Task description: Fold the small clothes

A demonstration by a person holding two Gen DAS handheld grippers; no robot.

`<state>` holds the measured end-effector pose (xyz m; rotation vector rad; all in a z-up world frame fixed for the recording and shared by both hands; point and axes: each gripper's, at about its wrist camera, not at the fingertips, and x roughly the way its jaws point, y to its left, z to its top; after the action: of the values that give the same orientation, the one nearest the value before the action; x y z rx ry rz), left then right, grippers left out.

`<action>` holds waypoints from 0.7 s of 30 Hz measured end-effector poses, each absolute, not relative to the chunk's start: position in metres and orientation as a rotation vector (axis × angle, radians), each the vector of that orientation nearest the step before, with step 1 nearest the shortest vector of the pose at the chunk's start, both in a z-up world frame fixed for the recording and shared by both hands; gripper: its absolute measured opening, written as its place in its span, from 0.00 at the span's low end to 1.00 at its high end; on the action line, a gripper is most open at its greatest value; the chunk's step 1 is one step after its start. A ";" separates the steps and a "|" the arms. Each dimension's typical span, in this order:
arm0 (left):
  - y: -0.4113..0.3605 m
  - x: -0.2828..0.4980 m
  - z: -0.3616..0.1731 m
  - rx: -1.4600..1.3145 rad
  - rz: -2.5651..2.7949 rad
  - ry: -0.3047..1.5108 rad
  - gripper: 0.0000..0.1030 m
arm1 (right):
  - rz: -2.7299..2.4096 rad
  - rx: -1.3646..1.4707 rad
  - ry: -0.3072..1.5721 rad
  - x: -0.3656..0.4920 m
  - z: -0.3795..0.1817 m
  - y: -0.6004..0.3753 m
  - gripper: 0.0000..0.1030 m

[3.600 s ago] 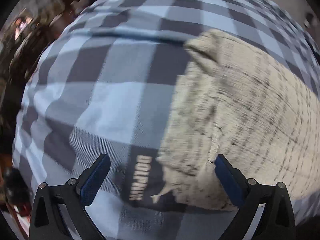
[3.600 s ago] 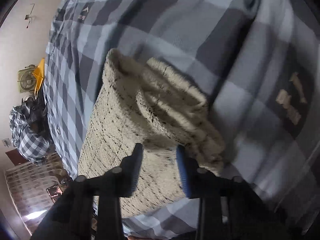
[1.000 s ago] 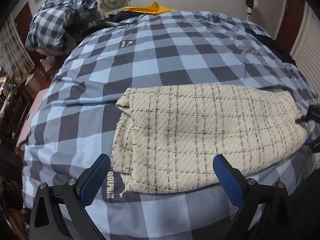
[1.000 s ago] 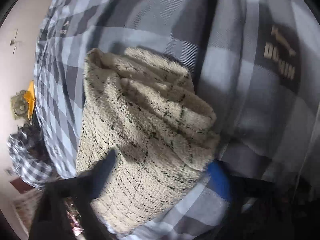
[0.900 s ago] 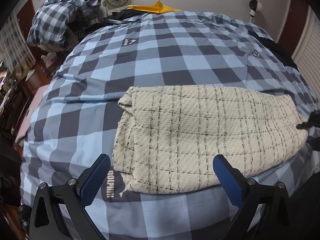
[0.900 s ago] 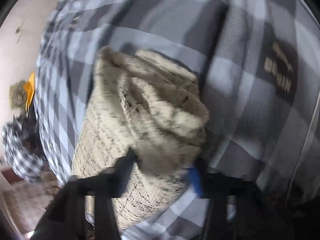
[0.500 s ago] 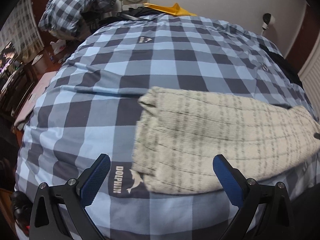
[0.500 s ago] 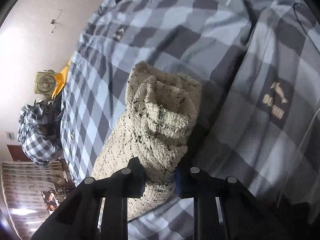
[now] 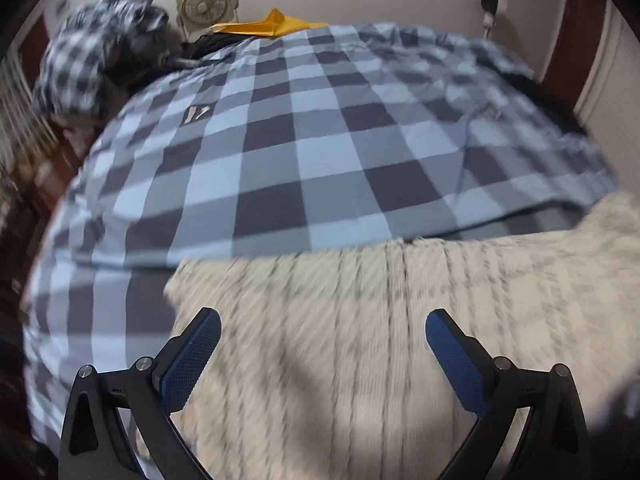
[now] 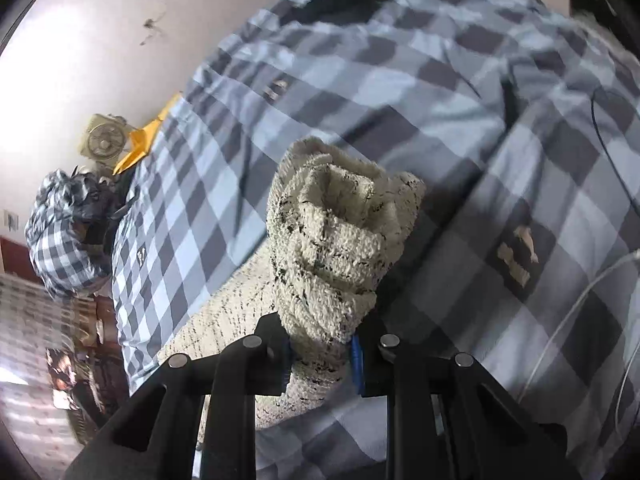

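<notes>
- Folded cream cloth (image 9: 400, 320) with thin dark checks, laid on the bed (image 9: 304, 152) with its blue-and-grey checked cover; long axis running from 9 o'clock to 3 o'clock across the left wrist view.
- Right hand-held gripper (image 10: 320, 354) clamped narrow on one bunched end of the cloth (image 10: 336, 232); blue pads pressed into the fabric on both sides, thick folded layers standing up beyond the fingertips towards 12 o'clock.
- Held end raised clear of the bed cover; rest of the cloth trailing away towards 7 o'clock in the right wrist view and resting on the bed.
- Left hand-held gripper (image 9: 320, 340) spread wide, nothing between its pads; poised over the cloth near its free end, with that end's edge at about 10 o'clock from the fingertips. Blurred picture, so contact with the fabric not possible to judge.
- Deciding relation, as a judgement: cloth directly beneath and ahead of the left hand-held gripper, its length stretching off towards 3 o'clock to the end gripped by the right.
- Left hand judged nearer to the free end, so likely the one to pin or pinch it while the right carries its end over along the long axis.
- Fan (image 9: 206, 4), yellow item and heap of checked fabric (image 9: 92, 48) beyond the bed's far edge, well apart from the cloth.
</notes>
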<state>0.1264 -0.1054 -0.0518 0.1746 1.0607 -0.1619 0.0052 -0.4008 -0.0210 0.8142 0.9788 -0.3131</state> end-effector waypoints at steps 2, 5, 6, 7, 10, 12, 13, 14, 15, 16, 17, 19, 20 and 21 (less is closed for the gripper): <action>-0.128 0.138 -0.079 0.261 -0.132 1.091 1.00 | -0.297 0.771 0.951 0.005 -0.013 -0.398 0.17; -0.145 0.136 -0.116 0.348 -0.119 1.099 1.00 | -0.264 0.665 0.895 0.014 0.004 -0.382 0.17; -0.144 0.133 -0.120 0.339 -0.115 1.073 1.00 | -0.226 0.610 0.874 0.021 0.012 -0.370 0.17; -0.143 0.130 -0.124 0.316 -0.112 1.050 1.00 | -0.203 0.569 0.866 0.027 0.016 -0.359 0.17; -0.134 0.130 -0.125 0.259 -0.140 1.046 1.00 | -0.108 0.408 0.807 0.043 0.033 -0.310 0.17; -0.127 0.129 -0.120 0.232 -0.177 1.045 1.00 | -0.049 0.307 0.763 0.049 0.042 -0.274 0.18; -0.121 0.129 -0.115 0.216 -0.214 1.059 1.00 | -0.023 0.278 0.748 0.051 0.045 -0.259 0.18; -0.114 0.129 -0.108 0.196 -0.263 1.083 1.00 | 0.008 0.237 0.737 0.053 0.047 -0.241 0.18; -0.105 0.129 -0.100 0.172 -0.295 1.101 1.00 | 0.032 0.209 0.725 0.053 0.048 -0.229 0.18; -0.085 0.129 -0.084 0.144 -0.289 1.107 1.00 | 0.052 0.179 0.715 0.054 0.048 -0.215 0.18; -0.070 0.129 -0.074 0.131 -0.260 1.102 1.00 | 0.070 0.149 0.709 0.055 0.047 -0.203 0.18; -0.020 0.132 -0.048 0.081 -0.153 1.113 1.00 | 0.121 0.119 0.710 0.057 0.041 -0.174 0.18; 0.011 0.132 -0.036 0.030 -0.095 1.120 1.00 | 0.145 0.120 0.720 0.060 0.036 -0.163 0.18; 0.042 0.129 -0.025 -0.027 -0.042 1.113 1.00 | 0.172 0.118 0.734 0.065 0.027 -0.149 0.18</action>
<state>0.1291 0.0423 -0.0250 -0.0266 1.1130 -0.0418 0.0650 -0.1485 0.0272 0.1183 0.7341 0.1724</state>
